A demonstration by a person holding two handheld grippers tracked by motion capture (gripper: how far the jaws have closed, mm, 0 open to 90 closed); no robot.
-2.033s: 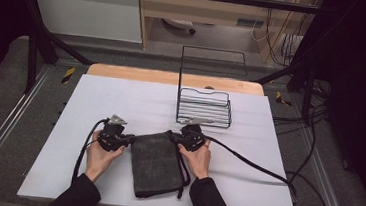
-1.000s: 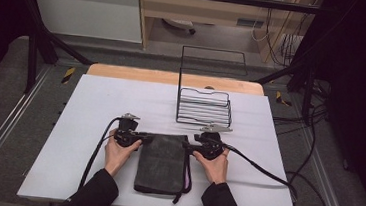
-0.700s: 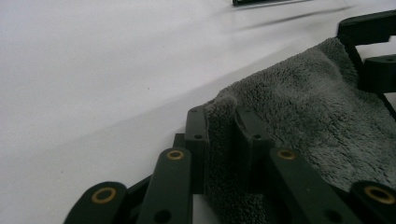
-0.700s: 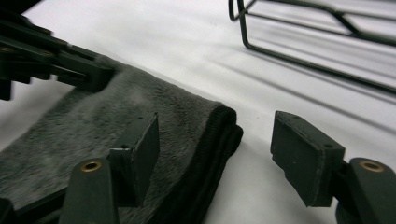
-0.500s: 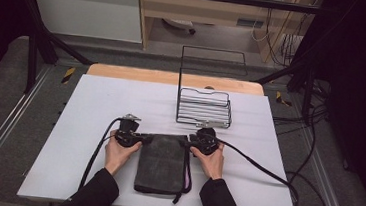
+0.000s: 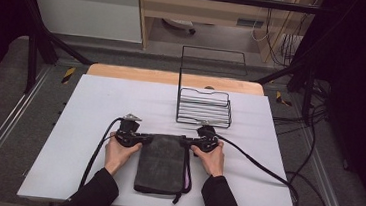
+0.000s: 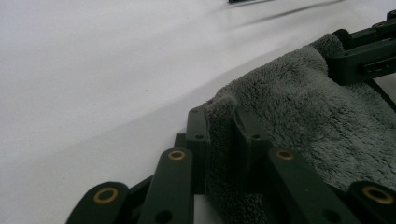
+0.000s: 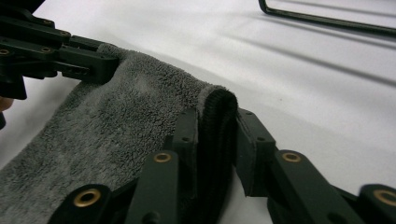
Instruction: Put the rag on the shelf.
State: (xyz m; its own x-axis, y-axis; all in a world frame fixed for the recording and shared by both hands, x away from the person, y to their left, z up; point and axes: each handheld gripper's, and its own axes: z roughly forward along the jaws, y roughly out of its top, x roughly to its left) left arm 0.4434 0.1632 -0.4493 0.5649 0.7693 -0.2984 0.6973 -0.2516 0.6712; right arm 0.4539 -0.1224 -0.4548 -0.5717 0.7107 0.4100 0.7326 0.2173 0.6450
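Item: one dark grey towel (image 6: 161, 164), folded, fleecy pile, lying flat on the white desk (image 6: 95, 105) near its front edge, between our two hands. A purple-edged strip and a dark cord run along its right side in the high view; we cannot tell what they belong to. We find no brand, label or legible writing on the towel, on the tools or on the desk.

Left tool (image 6: 143, 138): we hold it at the towel's far left corner. In the left gripper view its jaws are clenched on a raised fold of the towel (image 7: 224, 154), pile pressed between the pads.

Right tool (image 6: 187, 142): we hold it at the far right corner. Its jaws have just been closing, and in the right gripper view they pinch the towel's dark hemmed edge (image 8: 215, 140) between them; the left pad lies flat against the cloth, the right pad meets it at a slight angle.

Each tool shows across the towel in the other's view, gripping the opposite corner, with the far edge of the cloth stretched between them.

Also on the desk: one black wire rack (image 6: 204, 102) with an upright frame at its back, standing just beyond the right tool, apart from the towel. A black cable (image 6: 261, 165) trails from the right tool off to the right; another loops from the left tool toward the front edge.
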